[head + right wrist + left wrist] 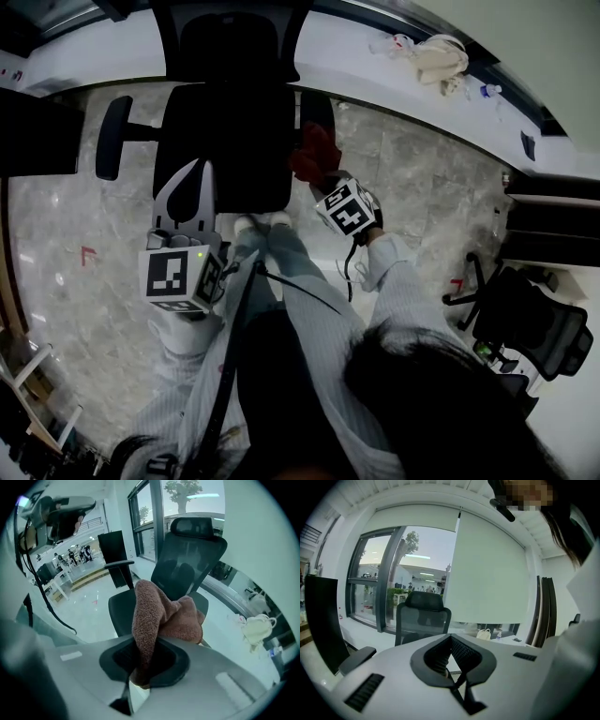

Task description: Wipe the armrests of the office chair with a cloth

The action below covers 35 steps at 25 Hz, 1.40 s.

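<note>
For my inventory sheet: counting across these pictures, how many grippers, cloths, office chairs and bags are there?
Grippers (left gripper, right gripper): 2
Cloth: 1
Office chairs: 2
Bag: 1
Total: 6

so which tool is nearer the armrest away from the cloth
Left. The left tool is close beside that armrest; the right tool, holding the cloth, is across the seat.
</note>
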{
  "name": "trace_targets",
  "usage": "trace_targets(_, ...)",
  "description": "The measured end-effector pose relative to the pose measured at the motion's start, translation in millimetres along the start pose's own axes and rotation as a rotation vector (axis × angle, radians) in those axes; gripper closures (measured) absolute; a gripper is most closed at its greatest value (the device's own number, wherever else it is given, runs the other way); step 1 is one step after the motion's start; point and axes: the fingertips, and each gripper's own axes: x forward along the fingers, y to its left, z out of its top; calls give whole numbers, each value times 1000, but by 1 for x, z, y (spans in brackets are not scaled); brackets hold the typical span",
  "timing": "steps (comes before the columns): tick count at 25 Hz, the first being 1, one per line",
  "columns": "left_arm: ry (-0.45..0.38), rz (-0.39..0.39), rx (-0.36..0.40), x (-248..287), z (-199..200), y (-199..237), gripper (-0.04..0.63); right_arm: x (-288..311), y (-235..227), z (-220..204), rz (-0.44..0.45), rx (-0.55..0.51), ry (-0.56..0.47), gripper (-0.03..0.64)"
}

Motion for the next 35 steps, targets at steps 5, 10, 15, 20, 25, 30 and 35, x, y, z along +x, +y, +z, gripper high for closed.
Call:
trace_targets(5, -34, 34, -10, -24, 13, 9, 592, -77, 11, 52, 51, 204, -384, 583)
trace_targets(10, -80, 94, -22, -56, 35, 36, 592, -190, 29, 138, -4, 164, -730, 583)
trace_targets(15, -169, 138, -48, -74, 68, 50, 592, -254, 36, 205, -88, 28, -899, 583)
trace_targets(20, -212, 210, -25, -89, 97, 78, 592, -268, 40, 242, -66, -10, -966, 583)
trace_targets(25, -236, 314, -38, -130, 102, 130, 592, -245, 74, 269, -2, -43, -960, 583)
trace_targets(30, -254, 316, -17, -140, 103, 184, 592, -213, 108, 298, -4, -59, -945, 583)
trace_targets(35, -219, 216, 54, -117, 121, 293, 592, -147, 148, 373, -100, 0, -927, 583)
